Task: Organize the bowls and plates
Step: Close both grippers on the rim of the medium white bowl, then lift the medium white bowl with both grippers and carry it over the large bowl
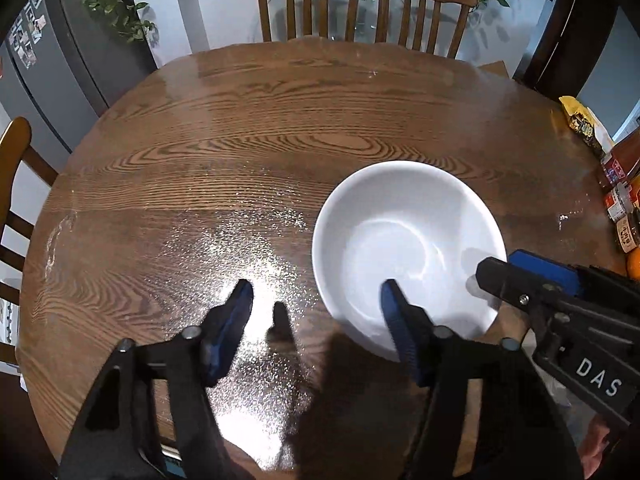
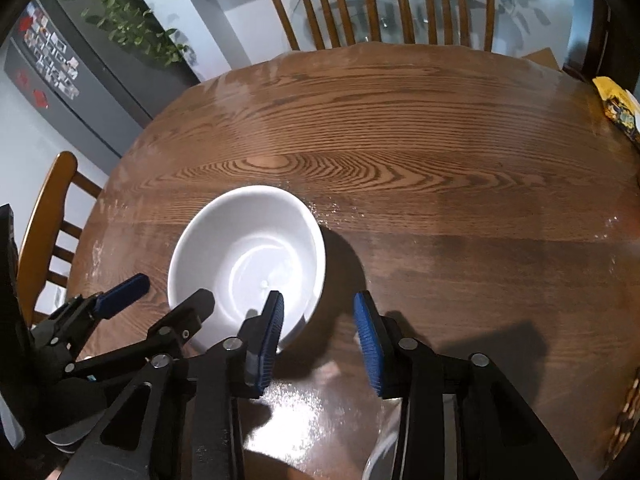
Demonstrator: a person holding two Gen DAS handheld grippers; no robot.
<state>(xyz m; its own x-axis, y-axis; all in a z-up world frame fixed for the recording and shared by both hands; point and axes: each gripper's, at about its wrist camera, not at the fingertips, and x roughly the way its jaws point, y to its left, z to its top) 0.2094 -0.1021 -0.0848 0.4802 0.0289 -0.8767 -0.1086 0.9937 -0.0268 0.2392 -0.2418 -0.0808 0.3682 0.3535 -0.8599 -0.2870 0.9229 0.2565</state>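
Note:
One white bowl (image 1: 408,248) (image 2: 248,256) stands upright and empty on the round wooden table (image 1: 280,120) (image 2: 440,140). My left gripper (image 1: 316,298) is open and straddles the bowl's near-left rim, with its right finger inside the bowl and its left finger over the bare table. It also shows at the left of the right wrist view (image 2: 176,288). My right gripper (image 2: 318,308) is open across the bowl's near-right rim, left finger inside the bowl, right finger outside and apart from the wall. In the left wrist view it enters from the right (image 1: 502,262). Neither gripper's pads press on the bowl.
Two wooden chairs (image 1: 360,4) stand at the table's far side and another (image 2: 44,232) at its left. Packets and jars (image 1: 616,196) and a yellow bag (image 2: 620,108) crowd the table's right edge. A grey fridge (image 1: 52,60) and a trailing plant (image 2: 120,12) stand behind.

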